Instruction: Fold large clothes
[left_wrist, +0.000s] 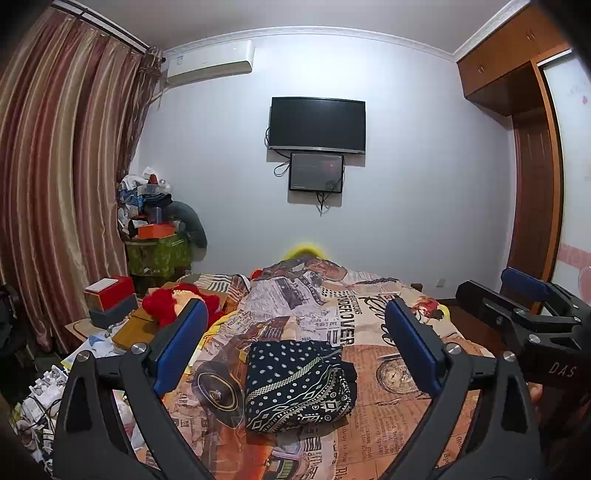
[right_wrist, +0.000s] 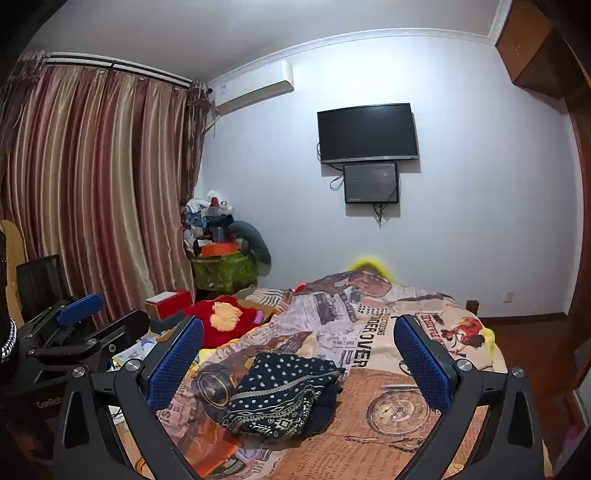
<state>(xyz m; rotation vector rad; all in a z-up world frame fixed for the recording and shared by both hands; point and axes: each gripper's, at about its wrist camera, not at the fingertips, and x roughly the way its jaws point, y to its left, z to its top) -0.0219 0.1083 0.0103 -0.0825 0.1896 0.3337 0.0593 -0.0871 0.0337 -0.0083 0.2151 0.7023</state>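
The folded dark dotted garment (left_wrist: 299, 384) lies low centre on the newsprint bedspread (left_wrist: 388, 406), its long axis seemingly running away from the cameras. Both the left gripper (left_wrist: 295, 354) and right gripper (right_wrist: 299, 365) gape wide, empty, the left apparently nearer.

Lower bodies of left gripper (left_wrist: 295, 339) and right gripper (right_wrist: 298, 354) cut off by bottom edges; folded dark patterned garment (left_wrist: 299, 384): inner layers hidden, garment type cannot be told; yellow object (right_wrist: 365, 264) behind the bedspread (left_wrist: 388, 406) mostly hidden; wardrobe (left_wrist: 517, 74) cut by right edge; small screen (left_wrist: 316, 171) content too dim to read; corner pile (left_wrist: 151, 206) items indistinct; lettering on right gripper's body partly cut.
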